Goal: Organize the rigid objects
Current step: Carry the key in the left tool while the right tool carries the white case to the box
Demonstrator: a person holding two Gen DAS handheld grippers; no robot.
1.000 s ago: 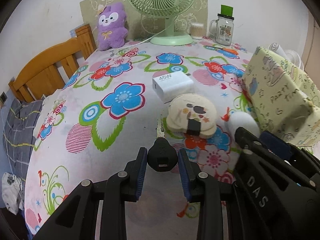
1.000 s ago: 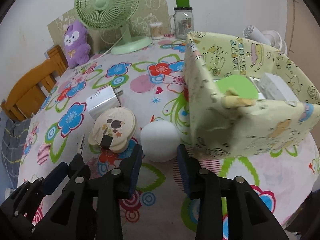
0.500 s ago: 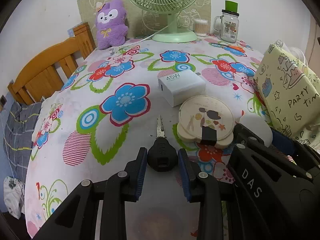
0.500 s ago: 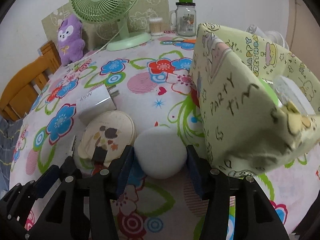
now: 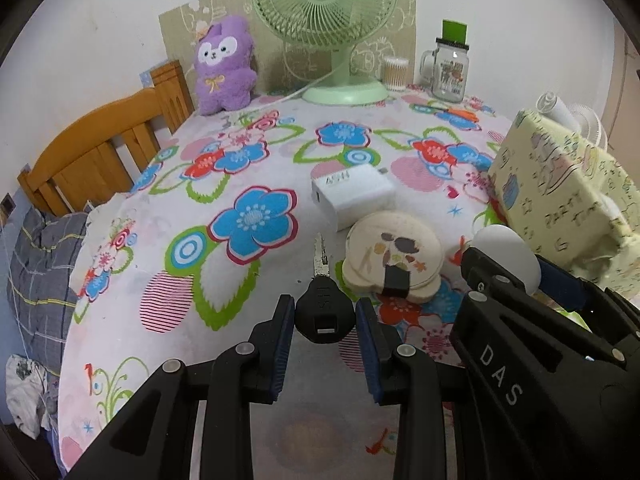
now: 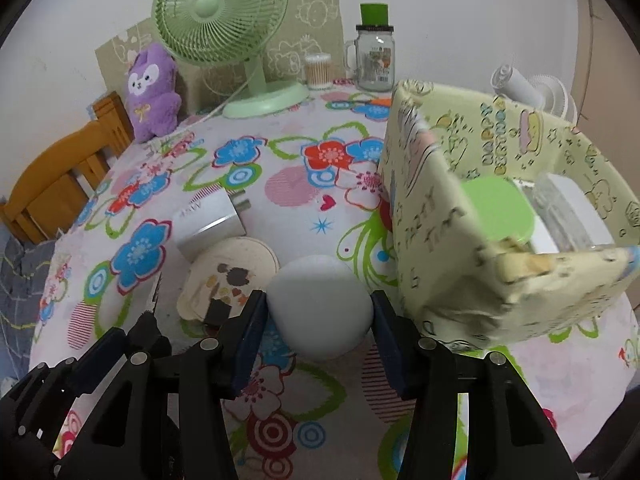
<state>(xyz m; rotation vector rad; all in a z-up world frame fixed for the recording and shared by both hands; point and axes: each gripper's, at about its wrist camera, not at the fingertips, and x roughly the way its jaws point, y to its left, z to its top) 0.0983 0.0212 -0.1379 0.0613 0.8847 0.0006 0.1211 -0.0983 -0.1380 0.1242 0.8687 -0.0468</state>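
Observation:
My left gripper (image 5: 325, 316) is shut on the black head of a key (image 5: 323, 304), its metal blade pointing away over the flowered tablecloth. My right gripper (image 6: 319, 312) is shut on a white ball (image 6: 320, 304), which also shows in the left wrist view (image 5: 505, 254). A beige bear-shaped compact (image 5: 394, 258) and a white 45W charger (image 5: 352, 196) lie just beyond both grippers; they show in the right wrist view as the compact (image 6: 230, 276) and the charger (image 6: 210, 222). A yellow fabric bin (image 6: 436, 216) at the right holds a green lid (image 6: 498, 210) and white items.
A green desk fan (image 5: 326, 20), a purple plush (image 5: 226, 68), a glass mug jar (image 5: 450, 68) and a cotton swab tub (image 5: 396, 74) stand at the table's far edge. A wooden chair (image 5: 96, 156) is at the left. A small white fan (image 6: 536, 92) is behind the bin.
The right gripper moved forward around the white ball and shut on it. The left gripper keeps the key and has shifted slightly with it.

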